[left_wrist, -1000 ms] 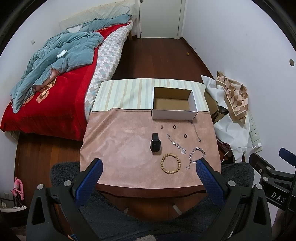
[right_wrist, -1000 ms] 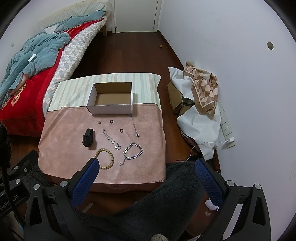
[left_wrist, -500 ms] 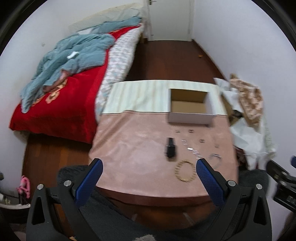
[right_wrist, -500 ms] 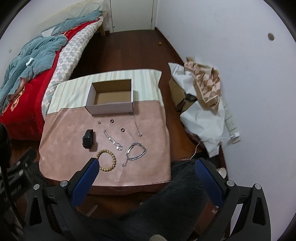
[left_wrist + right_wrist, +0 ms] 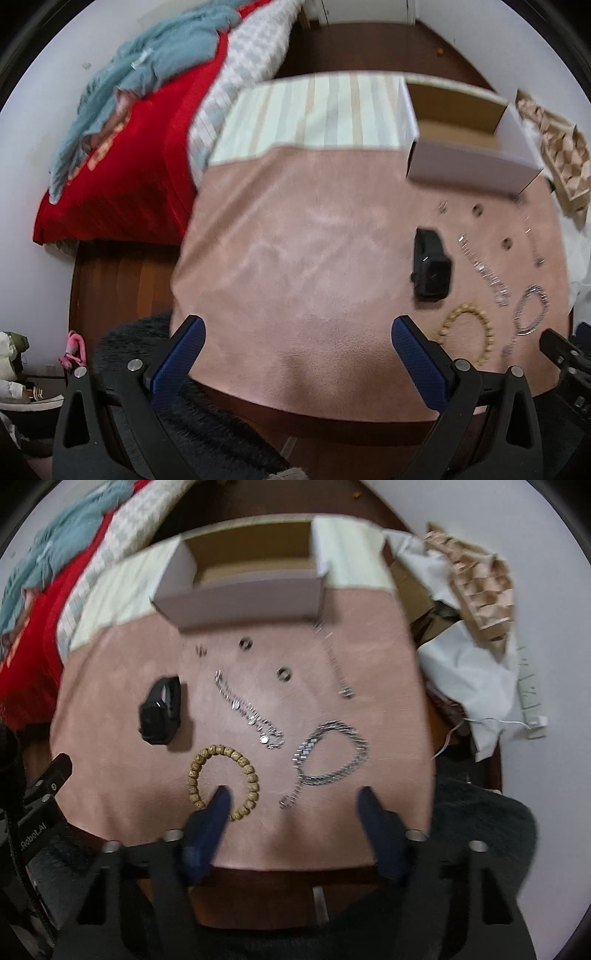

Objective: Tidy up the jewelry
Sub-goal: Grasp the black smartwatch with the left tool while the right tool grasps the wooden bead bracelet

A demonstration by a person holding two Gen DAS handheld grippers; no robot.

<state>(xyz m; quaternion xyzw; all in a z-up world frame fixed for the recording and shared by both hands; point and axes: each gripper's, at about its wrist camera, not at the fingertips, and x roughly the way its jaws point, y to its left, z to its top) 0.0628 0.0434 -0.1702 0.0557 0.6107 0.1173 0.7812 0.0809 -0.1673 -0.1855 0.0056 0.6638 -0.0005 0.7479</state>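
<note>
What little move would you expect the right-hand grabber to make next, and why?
Probably ease forward and down over the silver chain bracelet. The right gripper is open and empty, that bracelet lies just ahead between its fingers, and the cardboard box beyond holds no jewelry yet.

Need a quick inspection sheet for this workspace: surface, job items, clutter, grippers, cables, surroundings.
Surface: table under pink cloth, striped at the far end.
Job's things: open box, inside looks bare; black watch, bead bracelet, silver bracelet, thin chain, necklace and two rings lie loose on the cloth.
Clutter: nothing seen on the table besides these.
Grippers: left gripper open, empty; right gripper open, empty, one finger over the bead bracelet.
Cables: white cord by the wall.
Surroundings: bed, fabric pile.
</note>
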